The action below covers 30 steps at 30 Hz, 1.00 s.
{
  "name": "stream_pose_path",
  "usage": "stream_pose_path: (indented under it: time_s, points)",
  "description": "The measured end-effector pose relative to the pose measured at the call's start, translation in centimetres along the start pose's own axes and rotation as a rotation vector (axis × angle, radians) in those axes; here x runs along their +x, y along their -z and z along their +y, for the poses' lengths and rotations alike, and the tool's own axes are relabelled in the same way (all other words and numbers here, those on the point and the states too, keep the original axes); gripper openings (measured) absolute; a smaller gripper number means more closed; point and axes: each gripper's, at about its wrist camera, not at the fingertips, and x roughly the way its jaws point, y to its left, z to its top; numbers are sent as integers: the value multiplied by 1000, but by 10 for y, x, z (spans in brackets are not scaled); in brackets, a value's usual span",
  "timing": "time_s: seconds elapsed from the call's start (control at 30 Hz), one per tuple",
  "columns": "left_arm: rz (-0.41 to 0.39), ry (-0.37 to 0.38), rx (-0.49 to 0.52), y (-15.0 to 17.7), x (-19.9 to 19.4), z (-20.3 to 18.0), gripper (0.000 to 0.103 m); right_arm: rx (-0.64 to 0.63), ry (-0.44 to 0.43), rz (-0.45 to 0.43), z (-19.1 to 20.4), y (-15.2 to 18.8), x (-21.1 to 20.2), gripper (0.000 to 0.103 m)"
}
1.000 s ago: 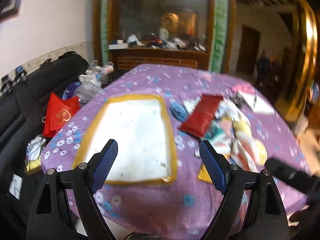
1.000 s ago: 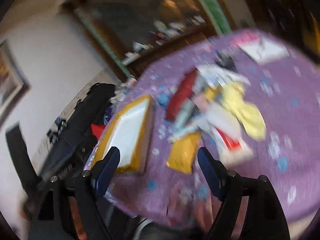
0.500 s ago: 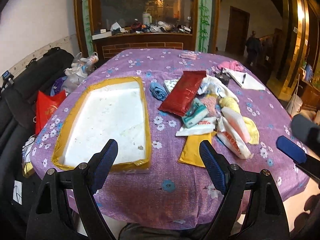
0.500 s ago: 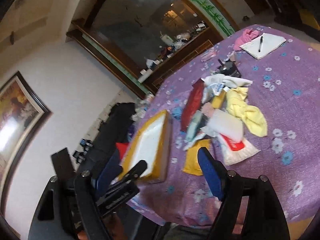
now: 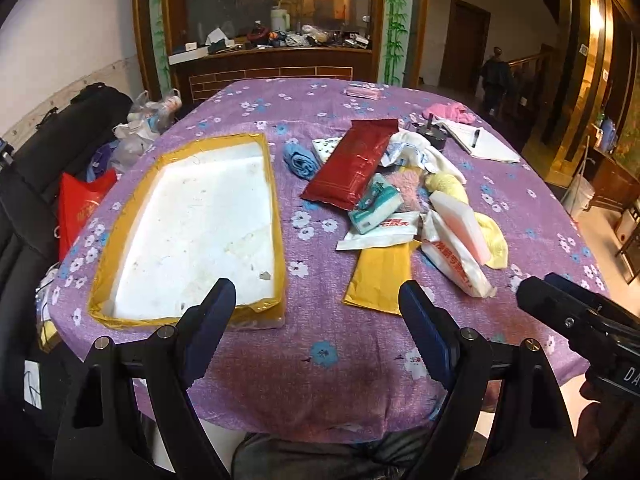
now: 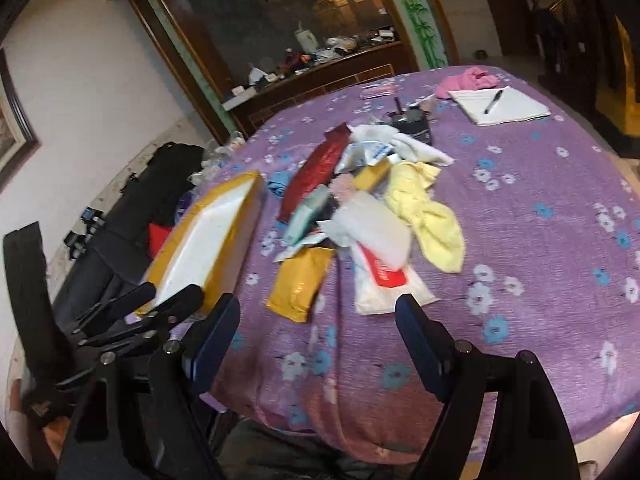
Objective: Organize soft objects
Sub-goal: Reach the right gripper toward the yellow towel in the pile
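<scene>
A white foam tray with yellow taped rim (image 5: 276, 216) (image 6: 240, 188) lies on the left of the purple flowered table. Right of it is a pile of soft things: red pouch (image 5: 352, 164) (image 6: 316, 168), blue cloth (image 5: 300, 160), teal tissue pack (image 5: 374, 204), yellow padded envelope (image 5: 380, 276) (image 6: 300, 280), white packs (image 5: 456, 260) (image 6: 380, 276), yellow cloth (image 5: 492, 236) (image 6: 432, 220), white cloth (image 5: 420, 148). My left gripper (image 5: 316, 320) is open and empty above the near table edge. My right gripper (image 6: 316, 332) is open and empty, near the envelope.
A notebook with pen (image 5: 480, 144) (image 6: 500, 106), a pink cloth (image 5: 448, 112) (image 6: 468, 80) and a small black device (image 5: 430, 132) (image 6: 412, 122) lie at the far right. Black bags (image 5: 40, 184) and a red bag (image 5: 84, 204) stand left of the table. A cabinet stands behind.
Both grippers have pulled back and steadied, so more of the table shows. The right gripper has swung toward the pile. Both stay open. Nothing on the table has moved.
</scene>
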Motion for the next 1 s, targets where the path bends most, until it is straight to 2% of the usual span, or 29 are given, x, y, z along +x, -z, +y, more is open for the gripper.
stream_pose_path:
  time_s: [0.13,0.27,0.37,0.5,0.63,0.87,0.93,1.0]
  points:
    - [11,24,-8,0,-1,1,84,-25,49,-19,-2,-3,-9,80]
    - [18,34,-12,1,-2,-1,84,-50,39,-28,-5,-4,-18,80]
    - [34,72,-6,0,0,-1,84,-40,2,-15,-8,-5,-18,80]
    - [46,101,1,-2,0,-3,84,-56,20,-22,-8,-6,-20,80]
    - [61,127,19,-7,5,-8,84,-33,-16,-15,-14,-10,-17,80]
    - [130,272,-11,-32,31,-17,84,5,-34,-7,-33,-27,0,80]
    - [147,335,-26,-41,39,-22,83,15,-27,-3,-40,-33,6,80]
    - [168,360,-23,-48,47,-29,79,33,-11,0,-48,-39,13,80]
